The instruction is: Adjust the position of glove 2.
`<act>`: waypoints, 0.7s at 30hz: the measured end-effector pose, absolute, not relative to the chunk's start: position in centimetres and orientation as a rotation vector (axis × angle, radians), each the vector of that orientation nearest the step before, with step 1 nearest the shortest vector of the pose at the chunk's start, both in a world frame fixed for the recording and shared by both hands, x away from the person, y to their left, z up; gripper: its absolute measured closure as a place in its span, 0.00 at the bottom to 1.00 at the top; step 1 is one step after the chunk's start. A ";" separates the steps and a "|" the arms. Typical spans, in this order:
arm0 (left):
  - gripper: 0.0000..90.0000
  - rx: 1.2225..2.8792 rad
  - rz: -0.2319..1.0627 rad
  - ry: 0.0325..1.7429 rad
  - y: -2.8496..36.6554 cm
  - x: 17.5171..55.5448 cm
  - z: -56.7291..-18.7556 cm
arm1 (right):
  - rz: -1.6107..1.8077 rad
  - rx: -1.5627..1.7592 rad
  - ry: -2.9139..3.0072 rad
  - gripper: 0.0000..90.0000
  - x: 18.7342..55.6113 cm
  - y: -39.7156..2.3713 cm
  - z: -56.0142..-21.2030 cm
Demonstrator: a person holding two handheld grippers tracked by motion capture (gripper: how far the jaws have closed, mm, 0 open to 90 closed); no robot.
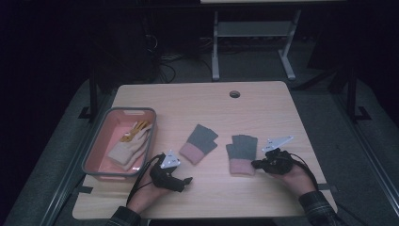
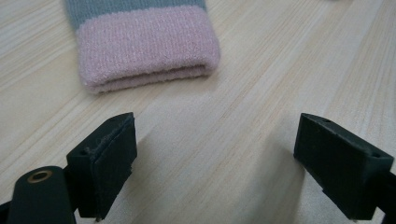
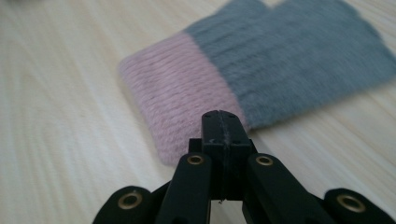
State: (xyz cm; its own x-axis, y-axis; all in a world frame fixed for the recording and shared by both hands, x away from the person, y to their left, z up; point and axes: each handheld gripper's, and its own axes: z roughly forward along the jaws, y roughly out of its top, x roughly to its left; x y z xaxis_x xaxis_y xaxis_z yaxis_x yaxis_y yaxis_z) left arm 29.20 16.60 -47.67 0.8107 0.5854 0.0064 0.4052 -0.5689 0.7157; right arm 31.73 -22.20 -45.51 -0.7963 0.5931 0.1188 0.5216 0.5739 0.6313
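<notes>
Left hand-held gripper (image 1: 187,180): hovering with jaws apart, facing the left glove's (image 1: 199,143) pink cuff, likely readying a grasp.
Right hand-held gripper (image 1: 254,164): resting pressed together, empty, nosing against the right glove's (image 1: 242,154) cuff.
Gloves: lying flat mid-surface (image 1: 263,103), beside the pink bin (image 1: 98,146).

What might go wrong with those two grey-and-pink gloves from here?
The right gripper is shut at the right glove's pink cuff; pushing on like that would probably shove or bunch it rather than grasp it. The left gripper is open short of the left glove, so closing now would likely catch nothing.
</notes>
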 end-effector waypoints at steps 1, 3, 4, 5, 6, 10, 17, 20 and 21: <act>0.14 2.253 0.315 0.725 16.6 29.2 -47.7 | 1.034 0.938 2.700 1.00 31.6 -21.8 -45.4; 0.14 2.251 0.314 0.726 16.6 29.2 -47.7 | 1.043 0.887 2.724 1.00 31.3 -20.6 -45.3; 0.14 2.250 0.314 0.727 16.6 29.2 -47.7 | 1.038 0.874 2.736 1.00 31.2 -20.3 -45.3; 0.14 2.249 0.314 0.728 16.6 29.2 -47.7 | 1.038 0.874 2.736 1.00 31.2 -20.3 -45.3; 0.14 2.248 0.313 0.728 16.6 29.2 -47.7 | 1.035 0.855 2.740 1.00 31.2 -20.0 -45.3; 0.14 2.249 0.313 0.727 16.6 29.2 -47.7 | 1.050 0.880 2.716 1.00 31.3 -20.4 -45.2; 0.14 2.250 0.316 0.724 16.6 29.2 -47.7 | 1.087 1.029 2.577 0.63 30.9 -22.8 -45.4; 0.14 2.249 0.314 0.725 16.6 29.2 -47.7 | 1.097 1.071 2.511 0.47 30.4 -23.7 -45.8; 0.14 2.250 0.311 0.731 16.5 29.2 -47.7 | 1.097 1.092 2.501 0.44 30.3 -23.9 -45.9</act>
State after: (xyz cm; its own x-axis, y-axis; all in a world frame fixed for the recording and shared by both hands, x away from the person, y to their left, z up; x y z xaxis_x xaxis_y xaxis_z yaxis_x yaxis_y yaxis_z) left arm 29.23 16.52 -47.66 0.8083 0.5888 0.0019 0.4101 -0.5654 0.7156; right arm 30.28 -23.93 -45.90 -0.7070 0.6994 0.1049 0.5509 0.4517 0.7018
